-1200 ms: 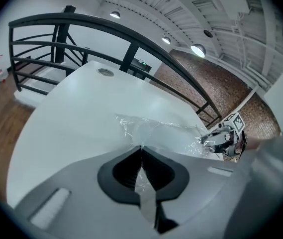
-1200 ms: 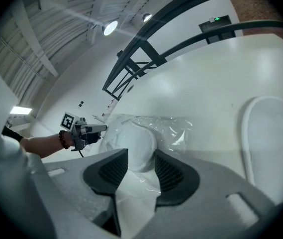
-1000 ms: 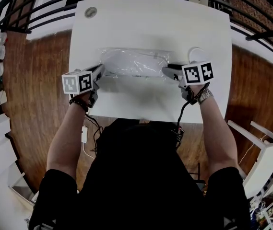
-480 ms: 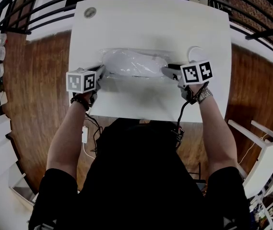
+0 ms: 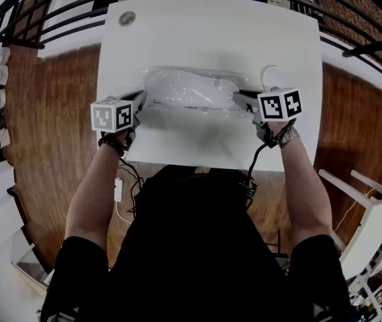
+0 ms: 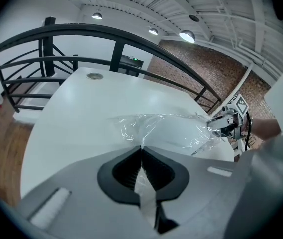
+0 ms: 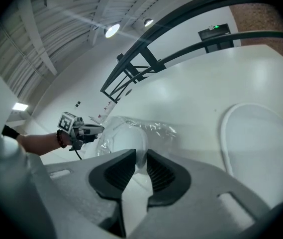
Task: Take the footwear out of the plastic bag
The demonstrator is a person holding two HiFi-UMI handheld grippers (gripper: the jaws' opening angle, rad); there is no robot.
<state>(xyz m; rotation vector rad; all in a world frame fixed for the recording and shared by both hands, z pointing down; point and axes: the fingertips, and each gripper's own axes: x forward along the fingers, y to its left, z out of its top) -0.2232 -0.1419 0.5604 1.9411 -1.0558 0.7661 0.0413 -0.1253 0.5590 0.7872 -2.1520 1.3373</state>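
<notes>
since a second ago the right gripper (image 5: 240, 98) has edged outward and the plastic bag (image 5: 191, 89) lies drawn flatter across the white table (image 5: 211, 25), while the left gripper (image 5: 139, 99) has barely shifted. seen from the head camera, the two tools sit at opposite ends of the clear bag, near the table's front edge, and the pale footwear (image 5: 185, 86) is a rounded white shape still wholly inside the film; that end-to-end hold looks meant to keep the bag taut so one end can be worked open. from the left gripper view, the left gripper (image 6: 141, 151) has its jaws pressed together on a pinch of the bag's film, which runs out from the pads toward the crinkled bag (image 6: 166, 128); it appears to serve as the anchor. from the right gripper view, the right gripper (image 7: 140, 161) is closing its jaws, with the bagged white end of the footwear (image 7: 126, 138) standing between the dark pads, which do not yet clearly press on it. judged from this, the shoe's removal has not begun; a firm bite here would come first.
</notes>
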